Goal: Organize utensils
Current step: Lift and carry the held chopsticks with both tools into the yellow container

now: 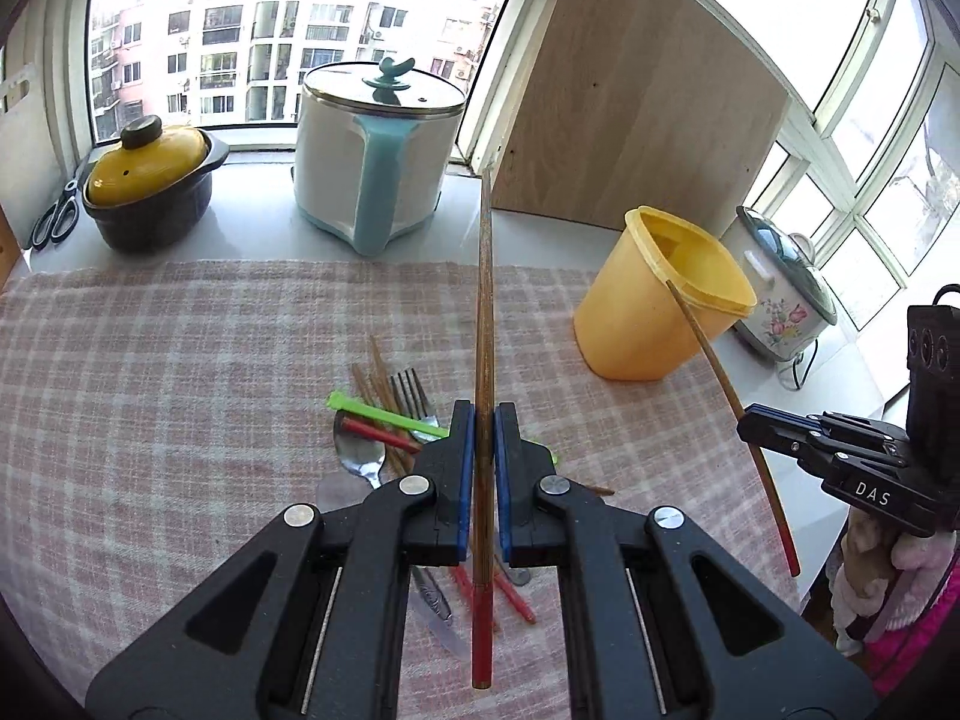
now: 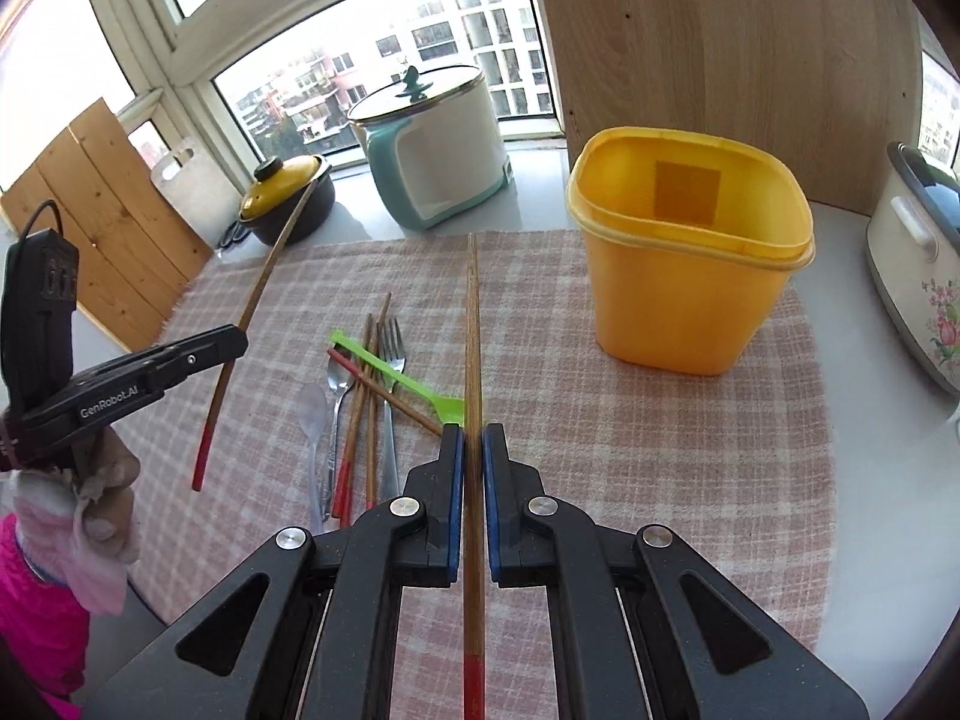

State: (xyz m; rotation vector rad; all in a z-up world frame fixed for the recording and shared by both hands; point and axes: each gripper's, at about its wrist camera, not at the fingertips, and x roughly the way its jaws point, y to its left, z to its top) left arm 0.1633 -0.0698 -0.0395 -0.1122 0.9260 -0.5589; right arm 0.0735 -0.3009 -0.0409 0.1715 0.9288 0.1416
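My left gripper (image 1: 483,414) is shut on a wooden chopstick (image 1: 483,300) with a red end, held above the table and pointing away from me. My right gripper (image 2: 473,429) is shut on a matching red-ended chopstick (image 2: 472,312). Each gripper shows in the other's view: the right gripper (image 1: 744,423) with its chopstick (image 1: 708,354), and the left gripper (image 2: 240,339) with its chopstick (image 2: 264,282). Below lies a pile of utensils (image 2: 372,396): more chopsticks, a fork, spoons and a green plastic spoon (image 1: 384,417). An open yellow container (image 2: 690,300) stands upright at the right (image 1: 648,312).
A pink checked cloth (image 1: 180,360) covers the table. Behind it stand a white-and-teal pot (image 1: 384,150) with a glass lid, a dark casserole (image 1: 150,186) with a yellow lid, and scissors (image 1: 57,219). A floral rice cooker (image 2: 918,294) sits right, a wooden panel (image 2: 720,60) behind the container.
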